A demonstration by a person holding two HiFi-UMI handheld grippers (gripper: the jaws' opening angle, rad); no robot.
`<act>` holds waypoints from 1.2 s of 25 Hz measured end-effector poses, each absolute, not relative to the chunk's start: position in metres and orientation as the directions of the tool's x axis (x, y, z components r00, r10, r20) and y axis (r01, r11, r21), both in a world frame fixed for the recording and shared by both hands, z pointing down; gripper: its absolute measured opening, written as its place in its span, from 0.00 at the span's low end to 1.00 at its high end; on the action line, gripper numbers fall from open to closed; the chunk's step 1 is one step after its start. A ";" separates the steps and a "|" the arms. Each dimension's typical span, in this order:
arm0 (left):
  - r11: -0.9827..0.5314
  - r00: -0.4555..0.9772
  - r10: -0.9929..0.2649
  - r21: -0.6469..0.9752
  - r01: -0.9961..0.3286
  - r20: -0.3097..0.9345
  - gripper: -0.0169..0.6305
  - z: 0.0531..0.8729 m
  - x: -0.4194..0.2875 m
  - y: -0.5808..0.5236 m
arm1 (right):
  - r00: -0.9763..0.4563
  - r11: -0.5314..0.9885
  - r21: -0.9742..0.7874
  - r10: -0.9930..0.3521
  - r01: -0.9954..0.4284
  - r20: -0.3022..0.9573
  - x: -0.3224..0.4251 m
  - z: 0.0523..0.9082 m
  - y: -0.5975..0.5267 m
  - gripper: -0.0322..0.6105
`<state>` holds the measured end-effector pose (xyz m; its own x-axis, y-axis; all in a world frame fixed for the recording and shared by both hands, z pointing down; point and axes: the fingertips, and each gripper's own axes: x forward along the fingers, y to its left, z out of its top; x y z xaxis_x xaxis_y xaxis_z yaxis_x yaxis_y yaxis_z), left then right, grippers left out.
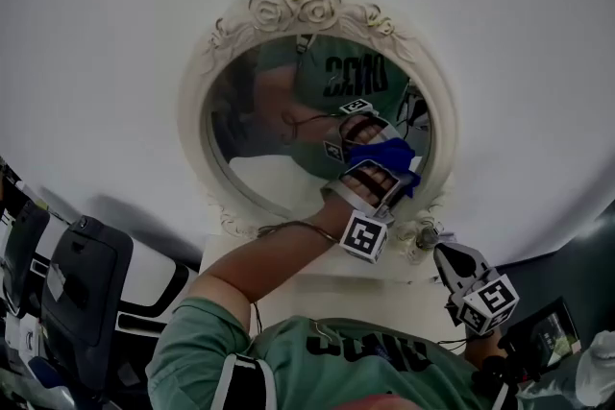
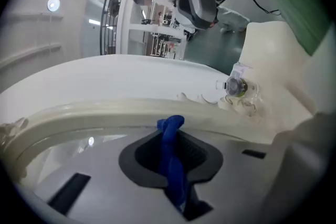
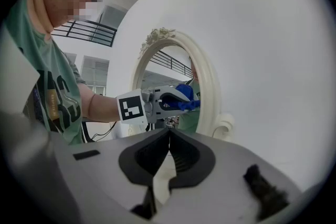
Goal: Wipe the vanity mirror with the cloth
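An oval vanity mirror in an ornate cream frame (image 1: 293, 0) stands against a white wall. My left gripper (image 1: 386, 160) is shut on a blue cloth (image 1: 384, 152) and holds it against the lower right of the glass (image 1: 259, 110). In the left gripper view the cloth (image 2: 172, 160) is pinched between the jaws of the left gripper (image 2: 170, 128), just under the frame's rim (image 2: 105, 113). My right gripper (image 1: 442, 253) hangs below the frame's lower right, apart from it. Its jaws (image 3: 169, 134) are closed with nothing in them. From there I see the cloth (image 3: 186, 94) on the glass.
The mirror rests on a white base (image 1: 317, 288) with a small crystal knob (image 2: 234, 86) at the frame's foot. Dark cases (image 1: 86, 293) stand at the lower left. A dark device (image 1: 543, 331) lies at the lower right. The white wall (image 1: 115, 34) surrounds the mirror.
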<state>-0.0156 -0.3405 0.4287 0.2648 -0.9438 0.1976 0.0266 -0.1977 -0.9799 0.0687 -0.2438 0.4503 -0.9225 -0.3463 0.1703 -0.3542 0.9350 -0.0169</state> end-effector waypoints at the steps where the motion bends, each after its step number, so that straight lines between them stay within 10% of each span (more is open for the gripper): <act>1: -0.205 0.291 -0.934 -0.978 0.041 0.208 0.12 0.428 -0.003 -0.344 | -0.920 0.931 -0.021 -0.356 -0.365 0.164 0.074 0.451 -0.246 0.07; 12: -0.208 0.327 -0.927 -0.977 -0.037 0.185 0.12 0.421 -0.011 -0.325 | -0.921 0.930 -0.026 -0.357 -0.366 0.155 0.077 0.444 -0.243 0.07; 30: 0.024 -0.288 -0.944 -0.838 -0.545 0.160 0.12 0.441 -0.326 -0.168 | -0.945 0.979 0.074 -0.203 -0.190 0.255 -0.008 0.416 -0.191 0.07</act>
<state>-0.3259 -0.1682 0.4412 -0.2880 -0.9442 0.1600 -0.5448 0.0242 -0.8382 -0.0079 -0.1912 0.4164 -0.9453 -0.2030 0.2553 -0.1902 0.9789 0.0744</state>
